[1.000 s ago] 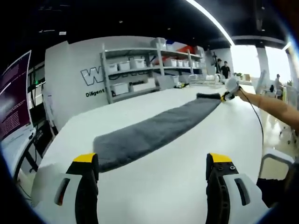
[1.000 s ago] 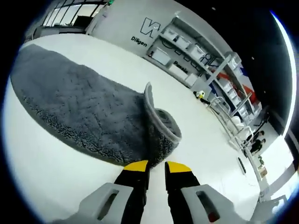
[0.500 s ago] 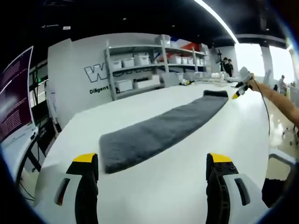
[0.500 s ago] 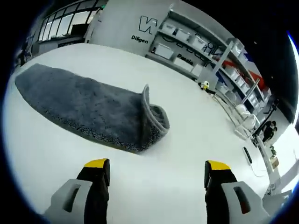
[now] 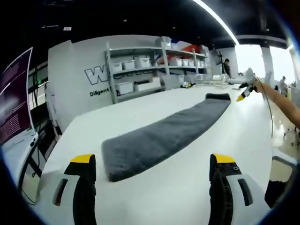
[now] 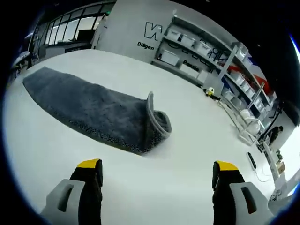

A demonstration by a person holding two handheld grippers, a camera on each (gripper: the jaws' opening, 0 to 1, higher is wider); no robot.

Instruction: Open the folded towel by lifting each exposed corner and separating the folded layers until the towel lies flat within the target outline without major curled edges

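A long grey towel [image 5: 164, 136] lies folded into a narrow strip on the white table [image 5: 178, 187]. Its near end sits just ahead of my left gripper [image 5: 154, 166], which is open and holds nothing. In the right gripper view the towel [image 6: 89, 110] ends in a curled-up roll [image 6: 157, 124] that stands up from the table. My right gripper [image 6: 159, 171] is open and a short way back from that curled end. In the left gripper view the right gripper [image 5: 244, 93] is held above the table beyond the towel's far end, with the person's forearm [image 5: 286, 110] behind it.
Metal shelves with white bins [image 5: 154, 65] stand past the table's far side, next to a white wall with dark lettering [image 5: 101, 77]. A monitor [image 5: 14, 103] is at the left. A small yellow object [image 6: 211, 91] lies on the table's far part.
My right gripper let go of the towel's curled end, opened wide and drew back from it. The towel's end stayed curled. The left gripper's view shifted only slightly.
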